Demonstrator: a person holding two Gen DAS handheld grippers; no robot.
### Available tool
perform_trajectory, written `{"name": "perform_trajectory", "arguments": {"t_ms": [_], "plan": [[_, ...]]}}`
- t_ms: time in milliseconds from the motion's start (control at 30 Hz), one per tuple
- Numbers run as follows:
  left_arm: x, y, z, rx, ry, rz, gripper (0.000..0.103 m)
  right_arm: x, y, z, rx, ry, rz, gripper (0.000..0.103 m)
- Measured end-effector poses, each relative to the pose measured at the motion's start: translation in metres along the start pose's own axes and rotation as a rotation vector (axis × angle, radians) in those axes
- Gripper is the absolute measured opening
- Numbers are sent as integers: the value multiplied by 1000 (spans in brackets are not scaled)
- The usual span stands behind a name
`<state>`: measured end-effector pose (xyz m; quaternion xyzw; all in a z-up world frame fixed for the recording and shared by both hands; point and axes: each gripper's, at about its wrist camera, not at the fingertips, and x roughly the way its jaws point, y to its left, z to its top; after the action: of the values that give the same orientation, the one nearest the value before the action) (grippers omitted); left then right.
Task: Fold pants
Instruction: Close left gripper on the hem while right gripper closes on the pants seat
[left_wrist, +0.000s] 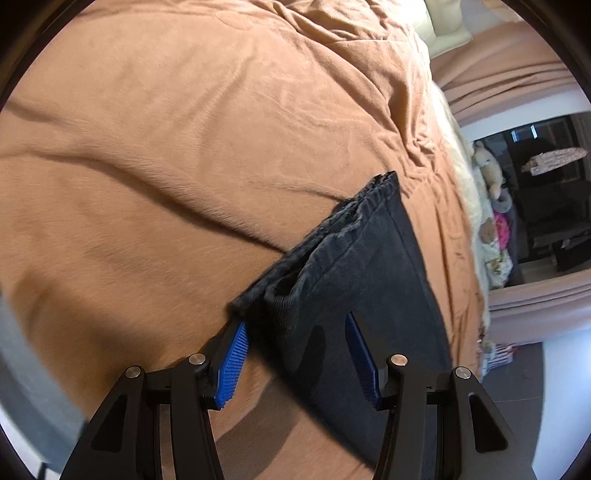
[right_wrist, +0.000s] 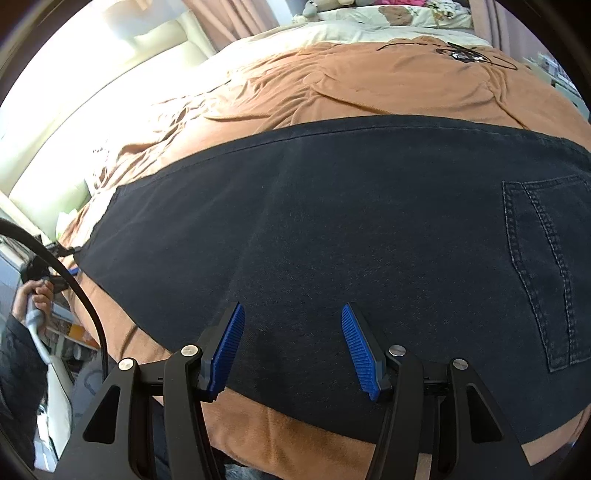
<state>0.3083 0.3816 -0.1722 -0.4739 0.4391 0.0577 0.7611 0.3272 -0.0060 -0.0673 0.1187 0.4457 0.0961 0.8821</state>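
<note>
Best done by lowering both grippers together, pinching only the near edge, then carrying it over evenly to meet the far seam. Pants spread dark across the middle of the right view on the brown blanket. Right gripper hovering above them, jaws apart, empty. Left gripper also parted, cuff just ahead at lower centre, unpinched.

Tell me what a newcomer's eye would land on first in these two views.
The dark pants dominate, spread flat across the brown blanket, with a stitched back pocket at the right in the right wrist view. In the left wrist view their leg ends lie stacked in the middle. In each view a gripper with bright blue pads stands open over the cloth: left gripper, right gripper.
</note>
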Motion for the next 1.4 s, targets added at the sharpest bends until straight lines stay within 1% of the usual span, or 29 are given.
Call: {"name": "perform_trajectory", "arguments": {"t_ms": [67, 133, 200, 233, 300, 333, 367, 400, 433, 500, 600, 667, 733, 800, 867, 933, 1067, 1233, 1400], "plan": [[3, 1, 3, -9, -20, -25, 54, -2, 5, 0, 1, -17, 1, 53], [4, -5, 0, 12, -29, -28, 54, -2, 9, -2, -11, -24, -2, 53], [6, -10, -4, 35, -21, -42, 53, -2, 14, -1, -18, -33, 4, 52], [7, -12, -9, 41, -8, -64, 53, -1, 14, -1, -18, -33, 5, 52], [8, -15, -15, 63, -5, -65, 53, 1, 15, -1, -16, -33, 0, 50], [8, -18, -19, 85, -9, -60, 52, 4, 17, 0, -15, -31, -2, 46], [7, -17, -20, 96, -13, -53, 50, 7, 18, 0, -13, -26, 2, 46], [8, -18, -19, 101, -16, -41, 42, 9, 18, 2, -13, -24, 3, 46], [8, -17, -18, 97, -19, -30, 28, 11, 20, 2, -15, -22, 4, 46], [10, -14, -15, 74, -19, -40, 10, 16, 24, 2, -27, -14, -3, 46], [5, -15, -11, 78, -43, -57, 5, 19, 33, 5, -54, -14, -10, 46], [0, -21, -8, 95, -61, -69, 4, 20, 37, 5, -72, -18, -29, 46], [-5, -27, -6, 103, -76, -93, 4, 26, 39, 3, -85, 1, -34, 46], [-11, -35, -4, 110, -86, -113, 4, 29, 44, 1, -100, 9, -30, 41], [-16, -41, -2, 113, -95, -132, 4, 35, 49, -3, -106, 44, 2, 18], [-19, -47, -1, 117, -101, -148, 4, 42, 50, -7, -103, 86, 17, 11], [-21, -54, 0, 119, -100, -158, 4, 42, 52, -18, -96, 129, 40, 8], [-19, -52, 1, 86, -93, -165, 4, 41, 48, -14, -65, 151, 40, 5], [-19, -48, -2, 82, -92, -140, 4, 53, 41, 10, -19, 144, 24, 4]]}}
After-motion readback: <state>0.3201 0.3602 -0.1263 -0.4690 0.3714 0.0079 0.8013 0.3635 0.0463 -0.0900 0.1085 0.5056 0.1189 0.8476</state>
